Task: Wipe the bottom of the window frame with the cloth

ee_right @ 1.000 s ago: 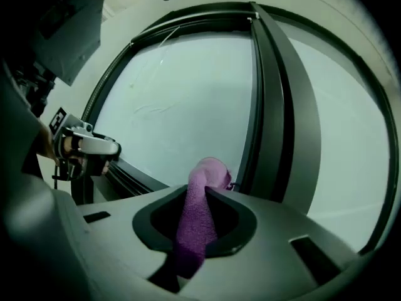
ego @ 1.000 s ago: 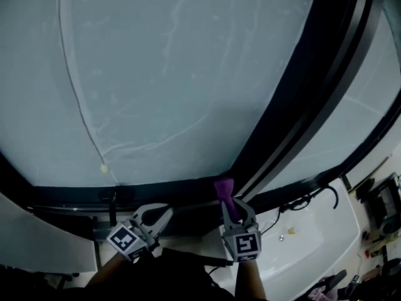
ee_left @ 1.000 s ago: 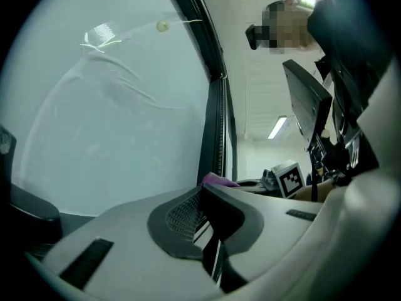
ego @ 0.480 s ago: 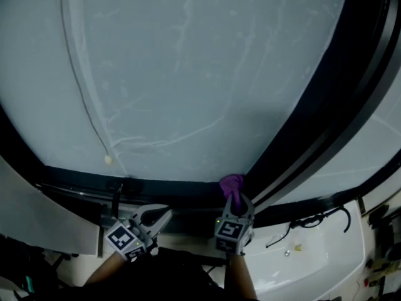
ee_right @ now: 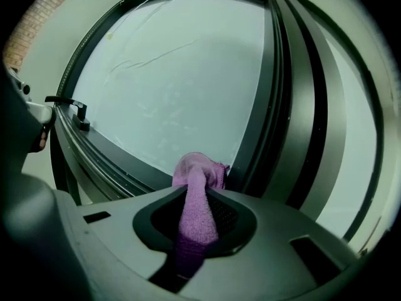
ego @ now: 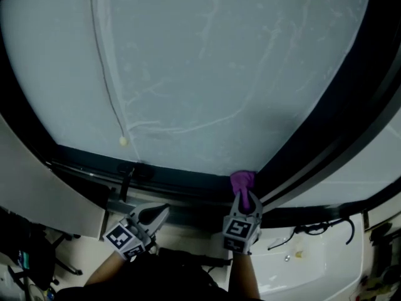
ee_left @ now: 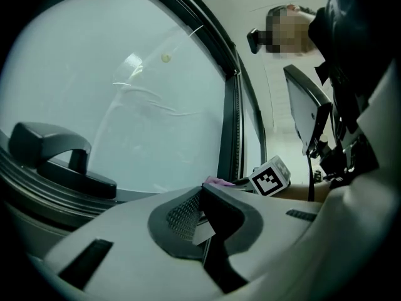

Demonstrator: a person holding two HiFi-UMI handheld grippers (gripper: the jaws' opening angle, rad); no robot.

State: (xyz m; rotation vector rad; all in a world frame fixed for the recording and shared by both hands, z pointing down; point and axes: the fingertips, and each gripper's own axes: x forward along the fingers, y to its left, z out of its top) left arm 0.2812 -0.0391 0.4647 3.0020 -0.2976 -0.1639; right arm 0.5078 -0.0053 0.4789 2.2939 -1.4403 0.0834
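A purple cloth is pinched in my right gripper, which is shut on it. Its bunched end presses on the dark bottom window frame, right where the slanted dark mullion meets it. My left gripper hovers lower left of the cloth, just below the frame, jaws together with nothing between them. In the left gripper view a sliver of the cloth shows beside the right gripper's marker cube.
A black window handle sticks out of the bottom frame left of the cloth. A thin cord with a bead hangs across the frosted pane. Cables lie on the white ledge at lower right.
The head view has swung so the window sits further right. My right gripper has pushed the cloth forward against the frame at the mullion's foot. The left gripper has hardly moved.
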